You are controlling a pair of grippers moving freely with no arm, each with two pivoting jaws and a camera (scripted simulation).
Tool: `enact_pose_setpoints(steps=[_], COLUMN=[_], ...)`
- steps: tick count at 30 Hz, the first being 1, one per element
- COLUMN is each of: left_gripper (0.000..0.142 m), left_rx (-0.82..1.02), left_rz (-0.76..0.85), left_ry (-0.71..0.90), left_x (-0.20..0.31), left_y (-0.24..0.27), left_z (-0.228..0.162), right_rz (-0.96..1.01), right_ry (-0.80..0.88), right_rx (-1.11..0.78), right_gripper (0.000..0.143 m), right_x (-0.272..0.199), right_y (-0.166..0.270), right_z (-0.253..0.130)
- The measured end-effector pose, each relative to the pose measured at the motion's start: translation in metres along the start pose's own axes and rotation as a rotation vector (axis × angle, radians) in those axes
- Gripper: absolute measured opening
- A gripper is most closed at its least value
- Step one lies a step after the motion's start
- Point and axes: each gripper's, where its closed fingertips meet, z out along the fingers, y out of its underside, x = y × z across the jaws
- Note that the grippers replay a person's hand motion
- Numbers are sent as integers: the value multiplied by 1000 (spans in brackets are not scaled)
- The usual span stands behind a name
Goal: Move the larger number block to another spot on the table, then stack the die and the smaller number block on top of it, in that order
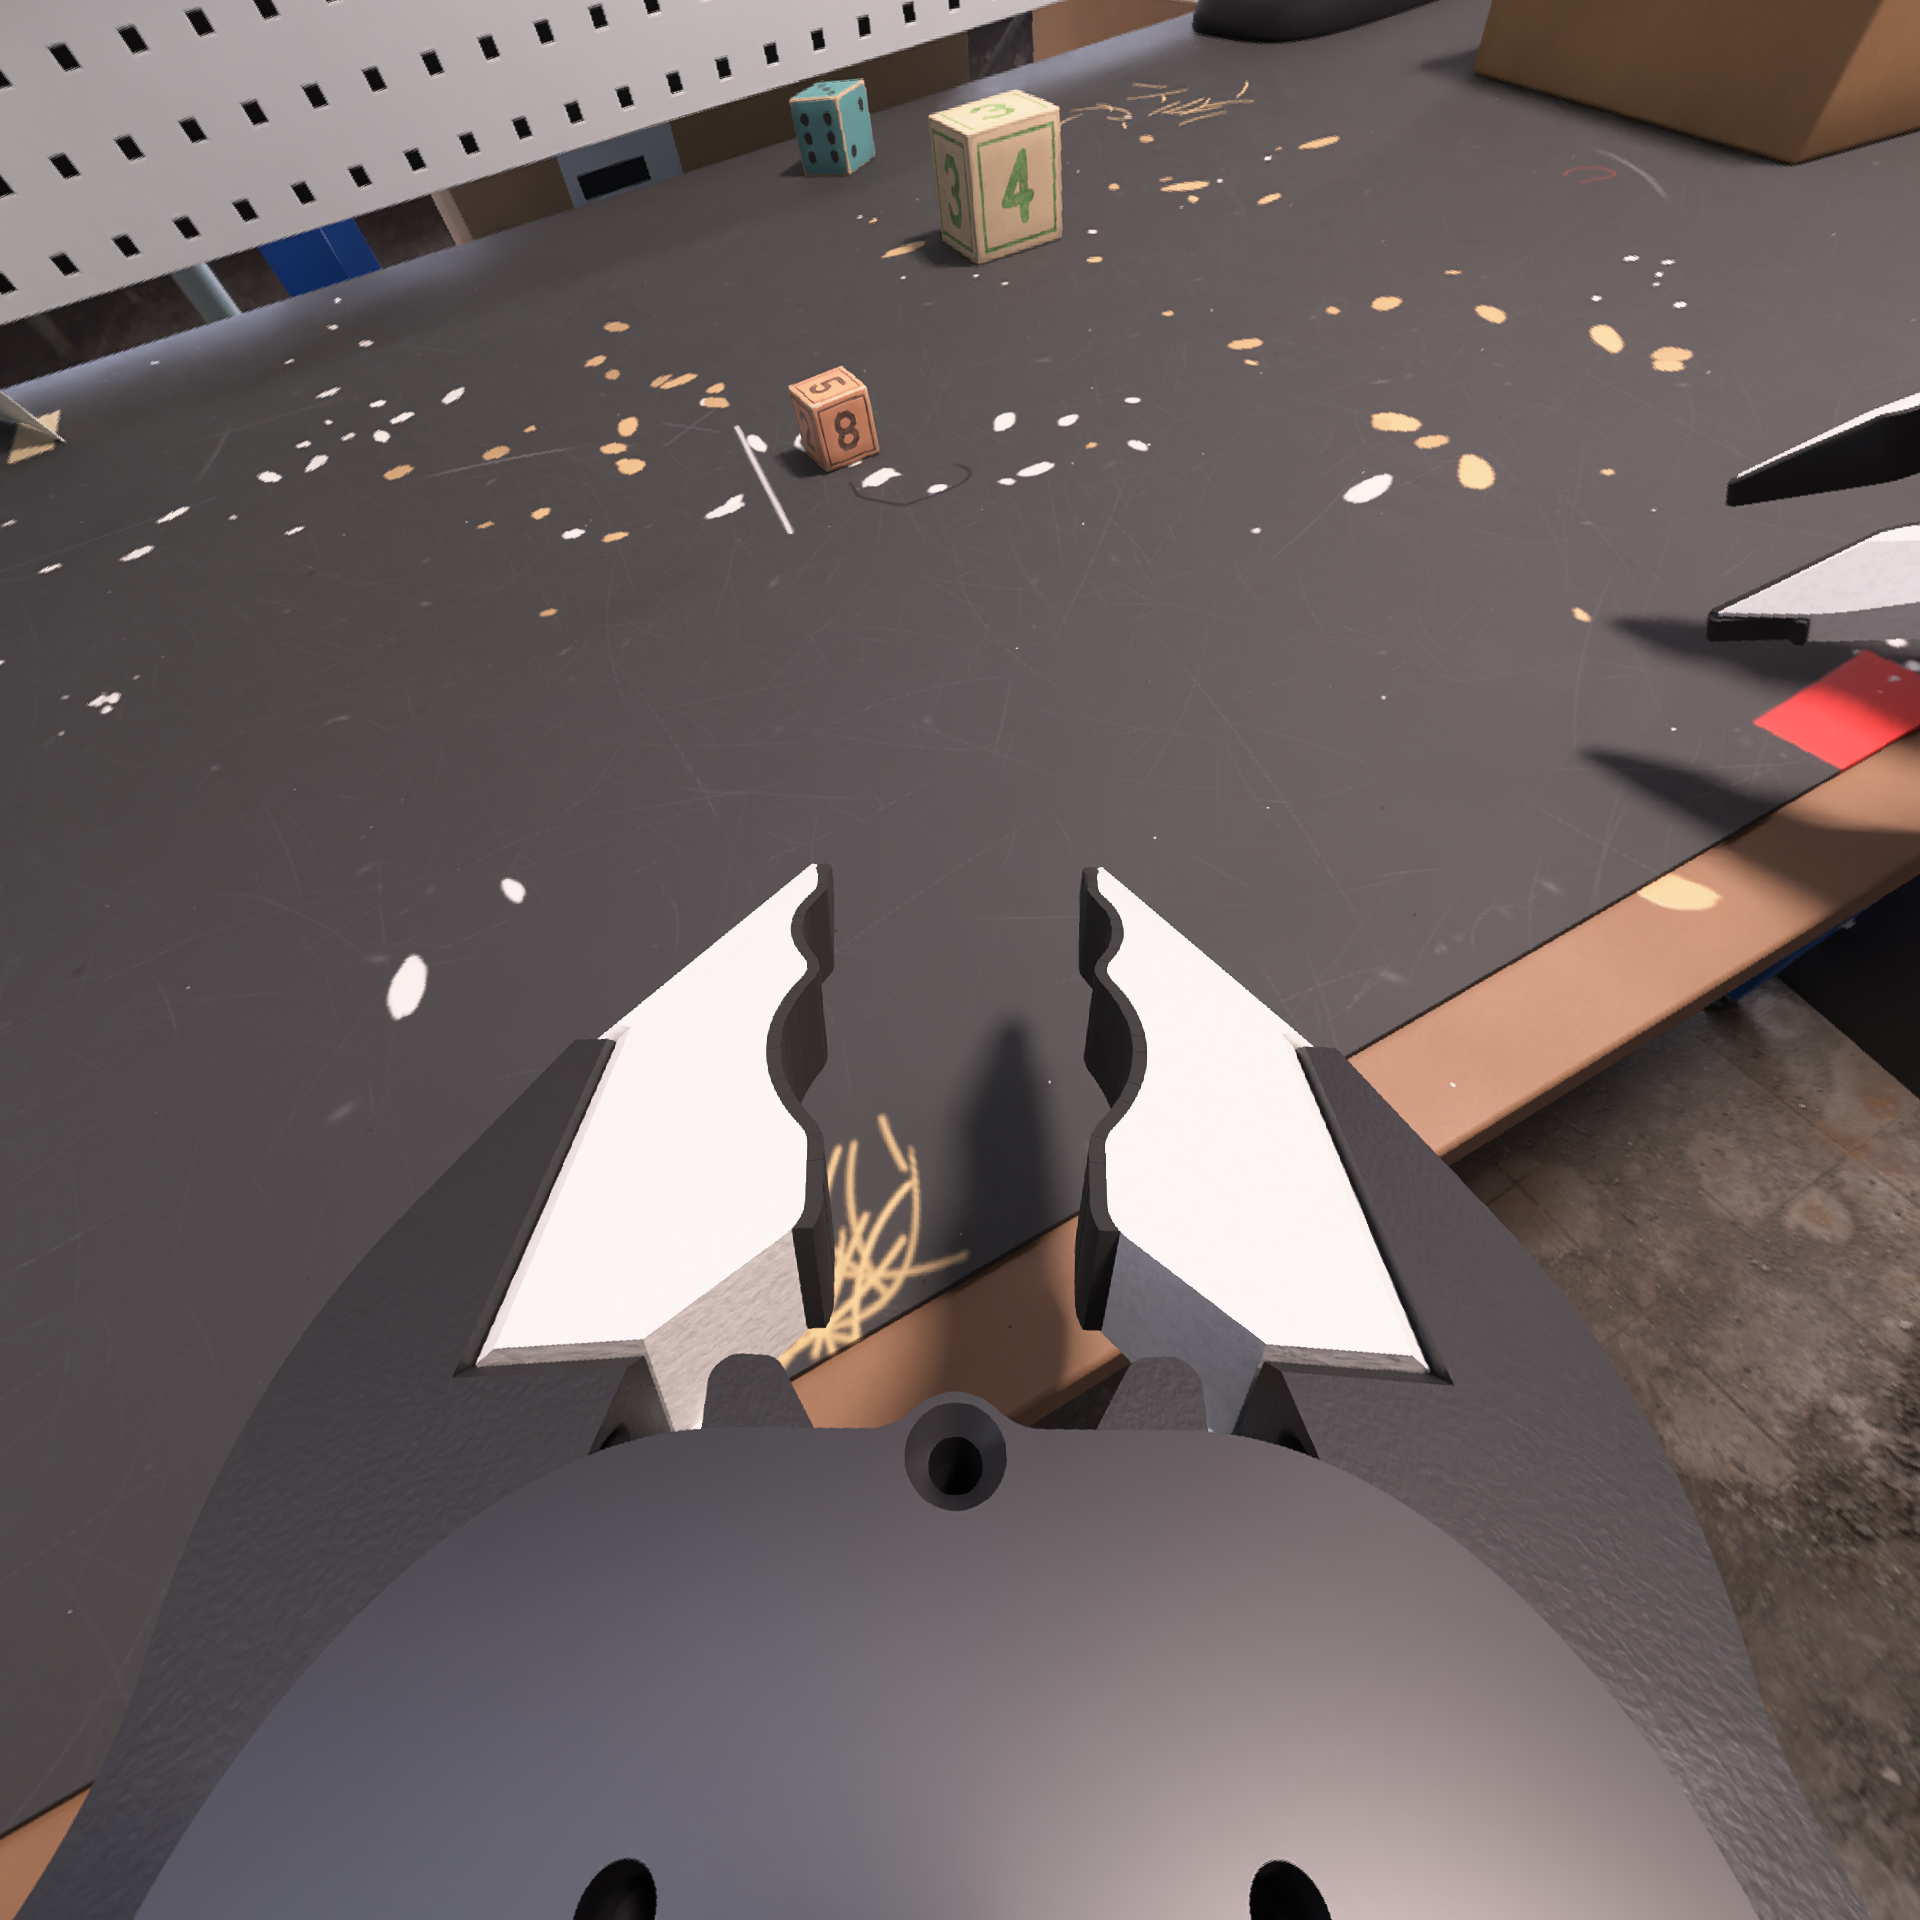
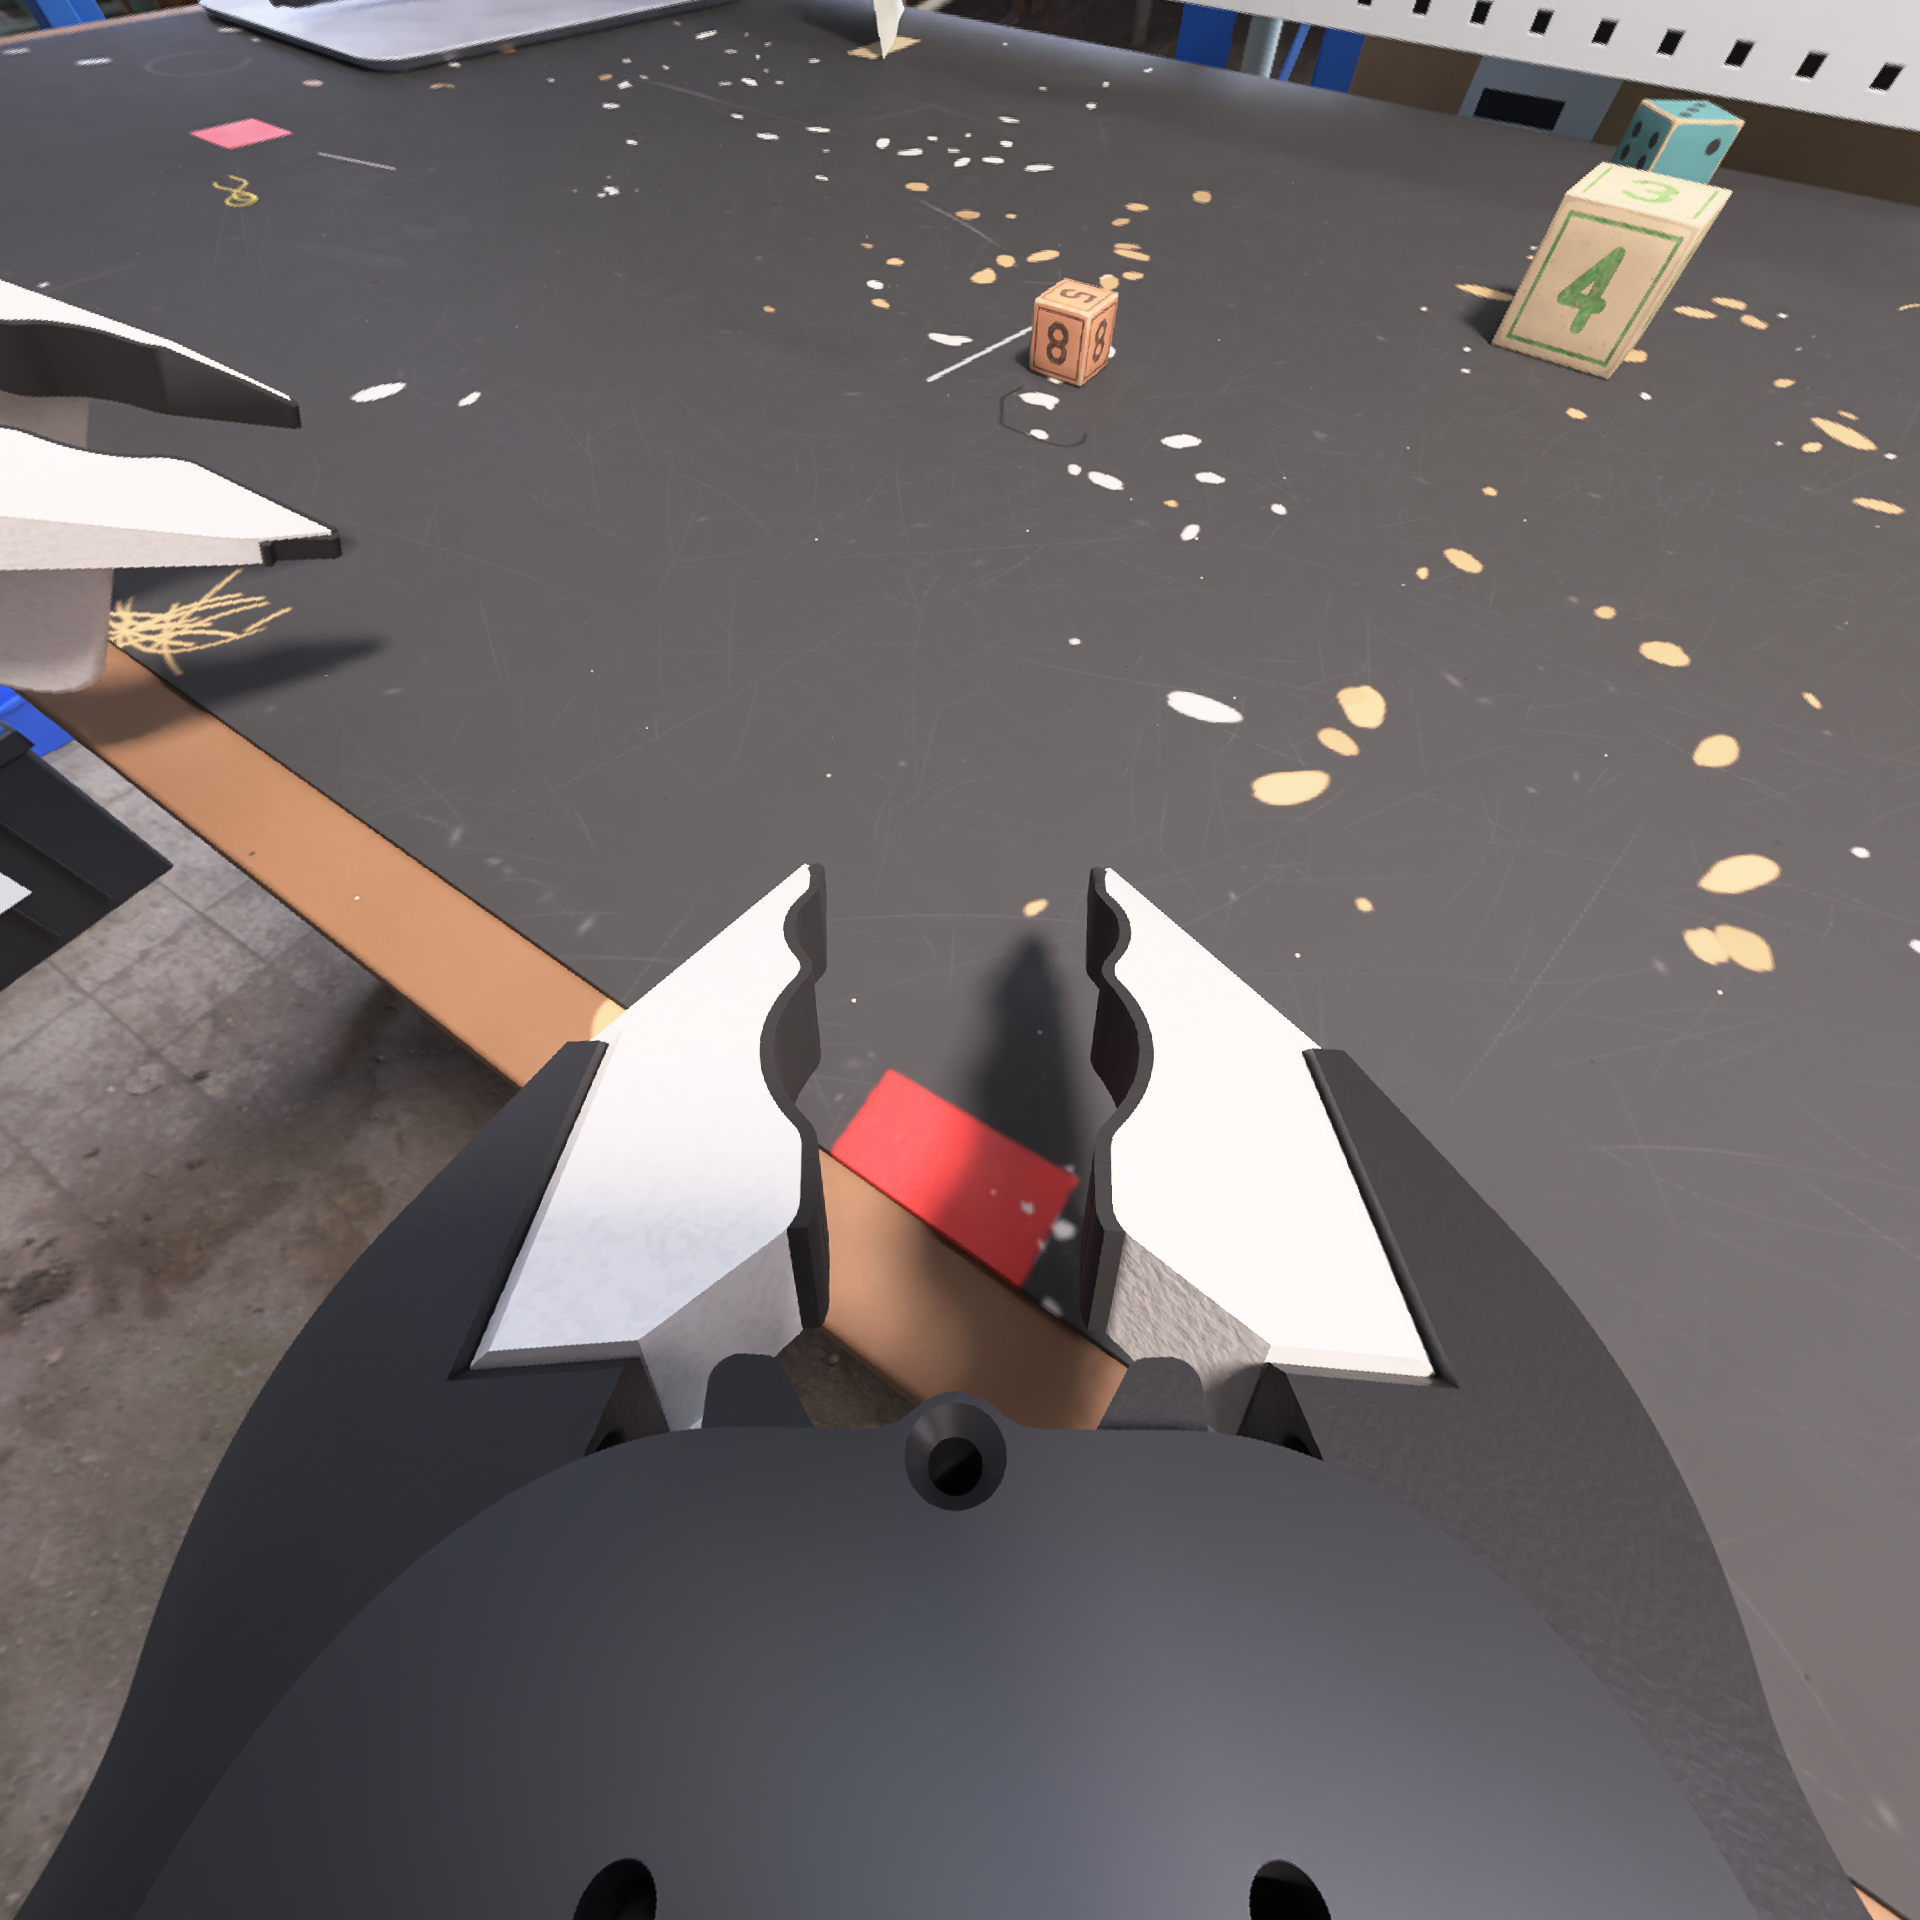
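Note:
A large cream number block with green figures [image 1: 995, 175] stands on the dark table at the far side; it also shows in the right wrist view [image 2: 1605, 268]. A teal die [image 1: 831, 126] sits just behind it, to its left; in the right wrist view it is the teal die [image 2: 1685, 137] behind the block. A small orange number block [image 1: 834, 418] sits nearer, mid-table, also seen in the right wrist view [image 2: 1074, 330]. My left gripper [image 1: 956, 883] is open and empty near the front edge. My right gripper [image 2: 956, 883] is open and empty, also near the front edge.
A cardboard box [image 1: 1704, 73] stands at the far right. A white pegboard [image 1: 364, 114] runs along the back. A red patch [image 2: 951, 1174] lies at the table's brown front edge [image 2: 343, 831]. A flat grey tray [image 2: 447, 26] lies far left. Paint spots cover the table.

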Motion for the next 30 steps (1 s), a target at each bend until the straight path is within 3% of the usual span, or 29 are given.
enact_pose_setpoints(steps=[6,11,20,25,30], left_gripper=[47,48,48,48,49], left_rx=[-1,-3,8,-24,-58], left_rz=[-6,2,41,15,-12], left_ry=[16,36,43,72,113], left_x=[3,10,12,10,10], left_y=[-2,-4,-10,0,12], left_z=[-2,-5,-6,-2,-1], right_rz=[-1,72,320,371,427], right_ry=[3,85,315,489,521], right_rx=[-8,8,-163,-311,-366], right_gripper=[50,51,69,73,74], right_x=[3,59,206,251,263], right_y=[-3,-56,-145,-140,-127], right_z=[2,19,174,244,290])
